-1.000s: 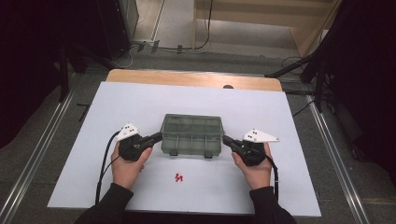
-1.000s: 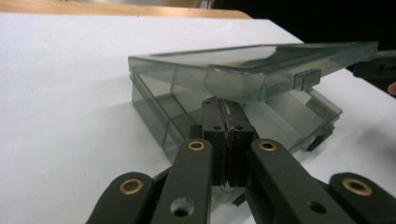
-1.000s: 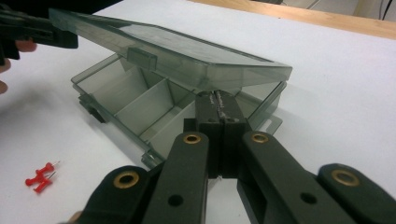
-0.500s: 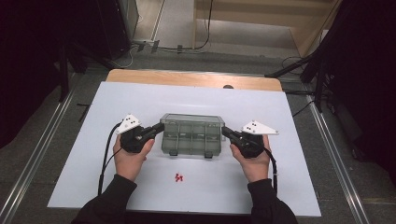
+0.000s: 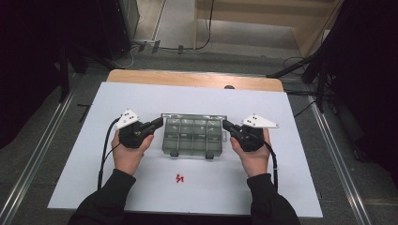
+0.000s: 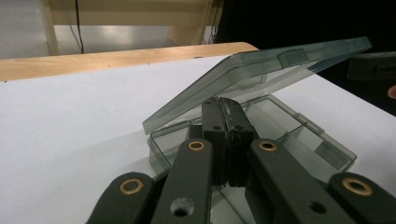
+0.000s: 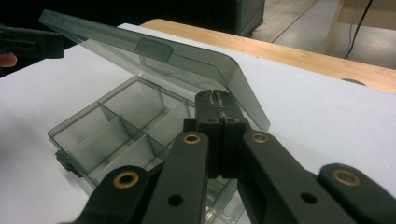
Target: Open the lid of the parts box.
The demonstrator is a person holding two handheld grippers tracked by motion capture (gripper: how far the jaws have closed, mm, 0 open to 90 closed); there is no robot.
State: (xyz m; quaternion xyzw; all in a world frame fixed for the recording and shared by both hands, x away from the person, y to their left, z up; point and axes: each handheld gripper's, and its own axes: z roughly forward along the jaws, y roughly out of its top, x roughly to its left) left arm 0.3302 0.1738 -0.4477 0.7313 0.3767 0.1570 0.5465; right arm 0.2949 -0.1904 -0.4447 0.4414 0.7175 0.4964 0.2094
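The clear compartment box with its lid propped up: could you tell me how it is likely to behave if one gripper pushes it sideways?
The compartment box is thin clear plastic with empty compartments, so it is probably light and would slide easily on the smooth white table sheet. Its raised lid rests on closed jaws tucked beneath it at both ends, so a push would likely let it drop shut. The plastic looks rigid.

A smoky clear plastic compartment box [image 5: 193, 136] lies flat between the two sets of fingers, its hinged lid [image 6: 261, 77] raised partway, tilted above them.
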